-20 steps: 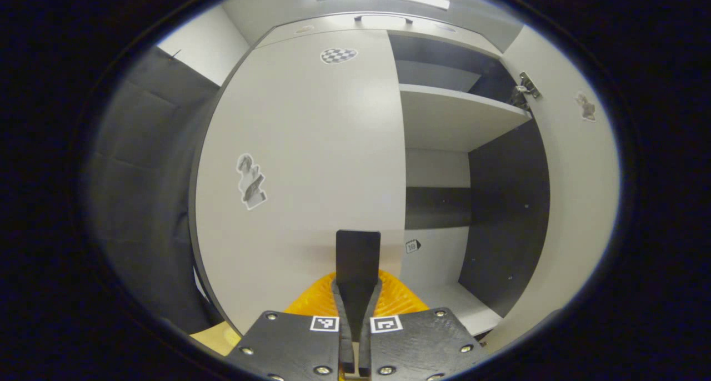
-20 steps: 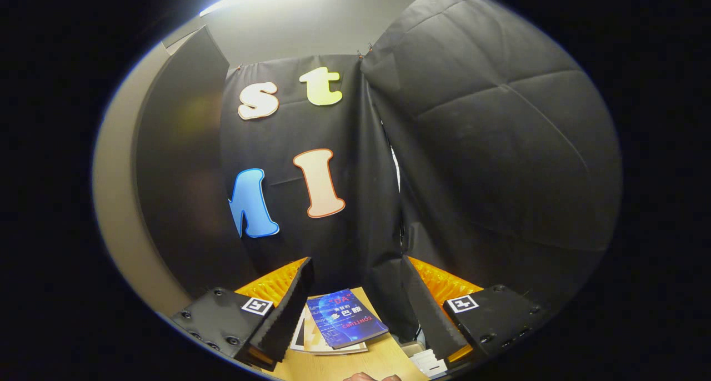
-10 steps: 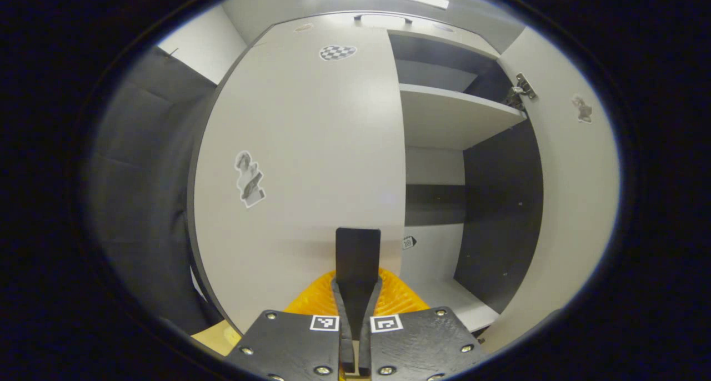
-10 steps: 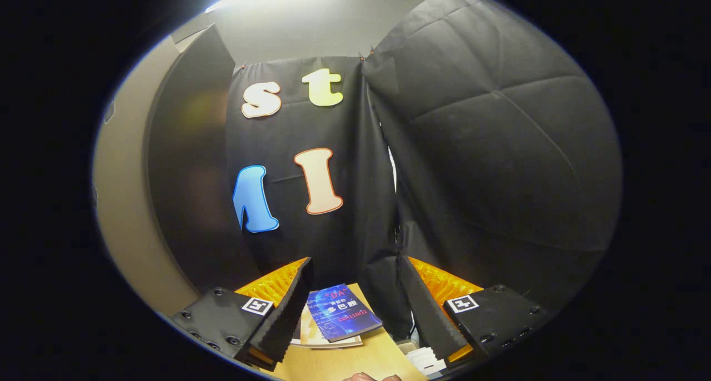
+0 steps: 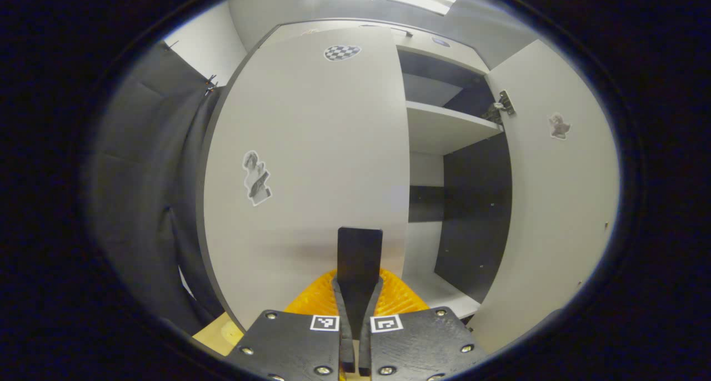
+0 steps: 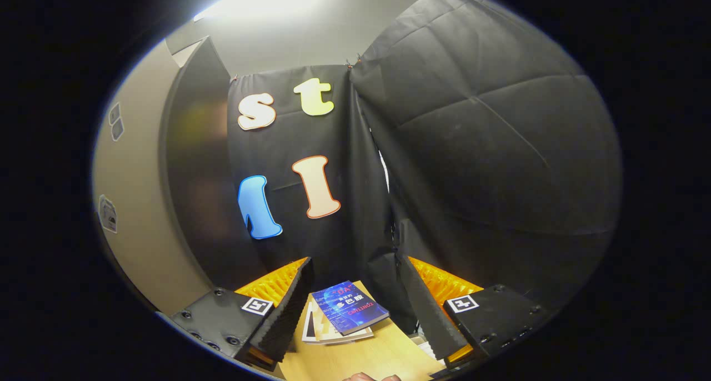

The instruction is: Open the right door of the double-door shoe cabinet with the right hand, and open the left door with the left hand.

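The shoe cabinet's left door (image 5: 311, 148) is light grey and stands closed, with a sticker (image 5: 256, 178) on its face. The right door (image 5: 555, 203) is swung open, showing a shelf (image 5: 450, 128) and dark inner walls. My left gripper (image 5: 359, 242) is shut with nothing in it and points at the lower part of the left door, close to its free right edge. In the right gripper view, my right gripper (image 6: 355, 264) is open and empty, away from the cabinet. The open right door (image 6: 133, 203) runs along the left of that view.
A blue book (image 6: 349, 307) lies on a stack of papers on a wooden table (image 6: 355, 359) under the right gripper. Black cloth walls hang on the cabinet's left side (image 5: 144, 175) and in front of the right gripper (image 6: 489, 148). A fingertip (image 6: 369, 377) shows at the bottom edge.
The left gripper view has shifted slightly; the open right door now takes up more of its right side. The right gripper has turned a little, bringing more of the door into view. Both grippers keep their states.
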